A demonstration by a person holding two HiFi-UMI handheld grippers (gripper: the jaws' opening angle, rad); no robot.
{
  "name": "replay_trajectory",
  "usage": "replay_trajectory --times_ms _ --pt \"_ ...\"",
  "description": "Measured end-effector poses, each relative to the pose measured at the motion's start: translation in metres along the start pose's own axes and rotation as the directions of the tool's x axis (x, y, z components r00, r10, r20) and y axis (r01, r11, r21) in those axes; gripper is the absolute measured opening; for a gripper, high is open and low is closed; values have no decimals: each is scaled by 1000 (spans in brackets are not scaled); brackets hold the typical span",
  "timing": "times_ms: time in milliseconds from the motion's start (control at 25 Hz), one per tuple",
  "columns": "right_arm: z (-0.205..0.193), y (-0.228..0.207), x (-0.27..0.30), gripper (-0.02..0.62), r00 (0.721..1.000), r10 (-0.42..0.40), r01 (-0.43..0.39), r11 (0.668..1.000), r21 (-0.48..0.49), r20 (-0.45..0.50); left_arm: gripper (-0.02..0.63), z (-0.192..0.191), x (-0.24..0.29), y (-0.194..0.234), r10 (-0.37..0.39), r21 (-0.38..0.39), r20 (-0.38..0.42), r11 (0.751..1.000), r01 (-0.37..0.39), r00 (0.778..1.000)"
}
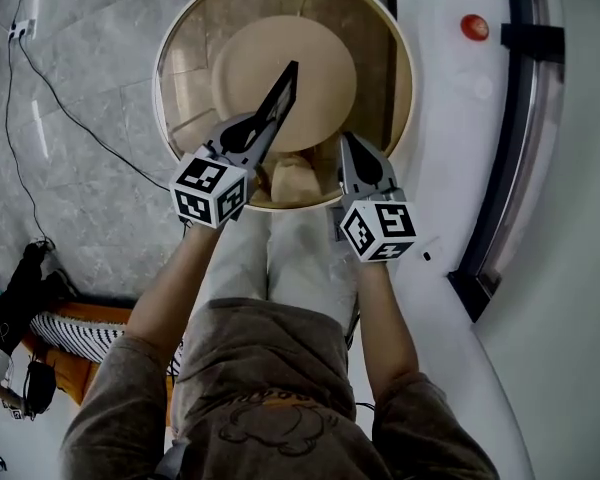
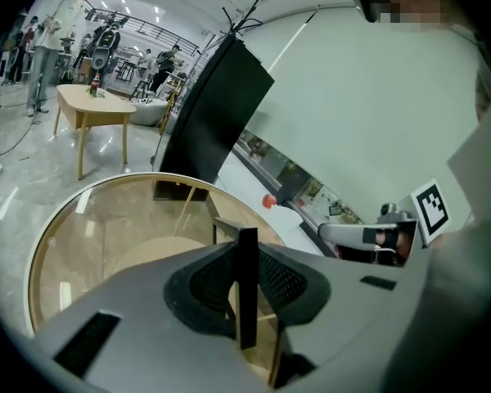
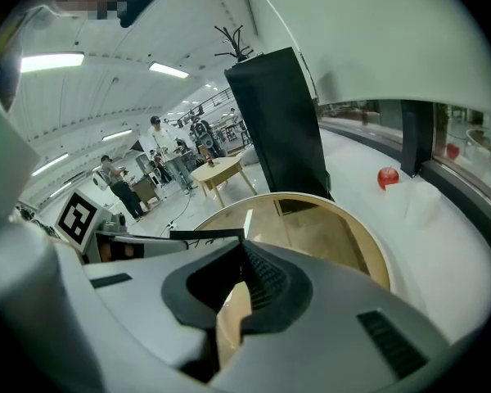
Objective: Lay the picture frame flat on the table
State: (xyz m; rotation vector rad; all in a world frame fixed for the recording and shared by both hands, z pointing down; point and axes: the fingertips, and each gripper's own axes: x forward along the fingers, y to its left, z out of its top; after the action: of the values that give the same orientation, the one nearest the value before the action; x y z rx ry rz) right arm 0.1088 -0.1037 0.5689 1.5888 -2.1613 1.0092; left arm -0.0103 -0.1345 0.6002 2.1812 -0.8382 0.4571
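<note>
The picture frame (image 1: 286, 83) is black and I see it edge-on, standing upright over the round glass table (image 1: 160, 78) with its wooden rim. My left gripper (image 1: 265, 118) is shut on the frame's near end. In the left gripper view the dark edge of the frame (image 2: 247, 285) stands upright between the jaws. My right gripper (image 1: 346, 138) is beside it to the right, over the table's near edge, shut with nothing in it (image 3: 244, 248). The right gripper view shows the frame (image 3: 200, 236) as a thin dark strip at the left.
A round wooden base (image 1: 320, 38) lies under the glass. A tall black panel (image 3: 282, 121) stands beyond the table. A red object (image 1: 474, 26) sits on the white ledge at the right. A cable (image 1: 60, 98) runs over the grey floor at the left.
</note>
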Motion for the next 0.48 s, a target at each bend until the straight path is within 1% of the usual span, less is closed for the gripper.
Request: replay_trajectory --times_ms 160,320,480 --pt "-6 -4 7 19 1000 3 -3 1000 4 -9 83 -1 8 2 -23 -27 4 999 23 1000" --pt "-8 -8 12 20 1000 7 -7 1000 14 -9 83 0 16 1 -34 -22 3 999 34 999" --pt "-10 -9 19 20 1000 13 -13 1000 20 -13 82 -1 21 5 -26 -23 -7 999 26 1000"
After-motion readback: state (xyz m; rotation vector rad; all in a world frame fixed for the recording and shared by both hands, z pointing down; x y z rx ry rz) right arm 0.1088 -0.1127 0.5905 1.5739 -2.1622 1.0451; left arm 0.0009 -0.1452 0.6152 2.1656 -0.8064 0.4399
